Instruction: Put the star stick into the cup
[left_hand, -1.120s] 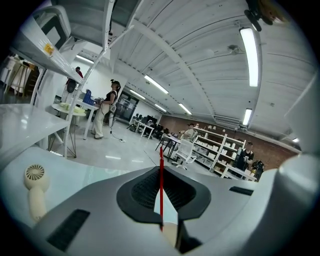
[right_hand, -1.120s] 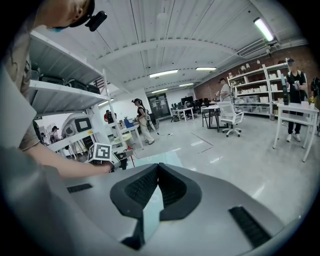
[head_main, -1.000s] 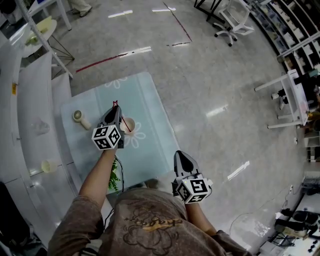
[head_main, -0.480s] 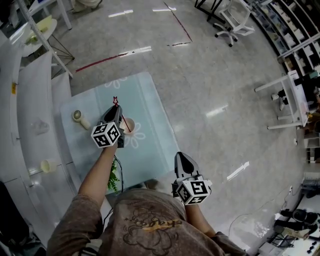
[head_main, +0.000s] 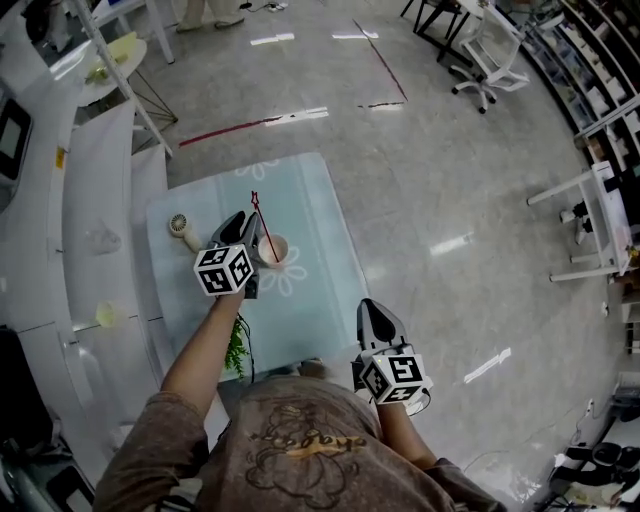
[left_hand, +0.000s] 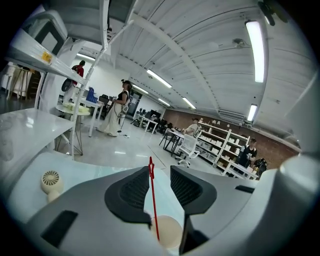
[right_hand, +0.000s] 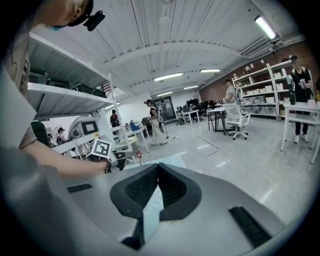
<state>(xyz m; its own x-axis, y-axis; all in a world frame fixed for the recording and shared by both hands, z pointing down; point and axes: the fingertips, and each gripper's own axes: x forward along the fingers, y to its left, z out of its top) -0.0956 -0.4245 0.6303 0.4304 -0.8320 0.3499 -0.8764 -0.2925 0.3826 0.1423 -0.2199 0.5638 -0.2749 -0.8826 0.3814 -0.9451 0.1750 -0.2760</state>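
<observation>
Head view: left gripper (head_main: 236, 222) hovers over the cup (head_main: 273, 251) on a pale teal mat (head_main: 320, 290). The stick (head_main: 263, 226) stands in the cup, foot inside, star end leaning up and away from the person. So the task's thing looks delivered. The gripper sits close, probably to guard the stick from tipping. Right gripper (head_main: 372, 308) hangs low near the person's body, well apart from the cup, idle. A small fan (head_main: 181, 227) lies on the mat's left part. The mat lies on a low table. Around it is grey polished floor (head_main: 430, 150) with red tape lines and an office chair (head_main: 480, 75) far off.

Left gripper view: jaws spread, with a clear gap. The stick (left_hand: 153, 205) rises between them, near the left jaw, and no pinch shows. Its foot goes into the cup (left_hand: 169, 234) below. Wide workshop room with ceiling strip lights, shelves and people in the distance.

Right gripper view: jaws pressed together at the tips, nothing between them. The mat (right_hand: 150, 210) shows below. Beyond are the left gripper's marker cube (right_hand: 101, 148) and the red star (right_hand: 139, 155).
</observation>
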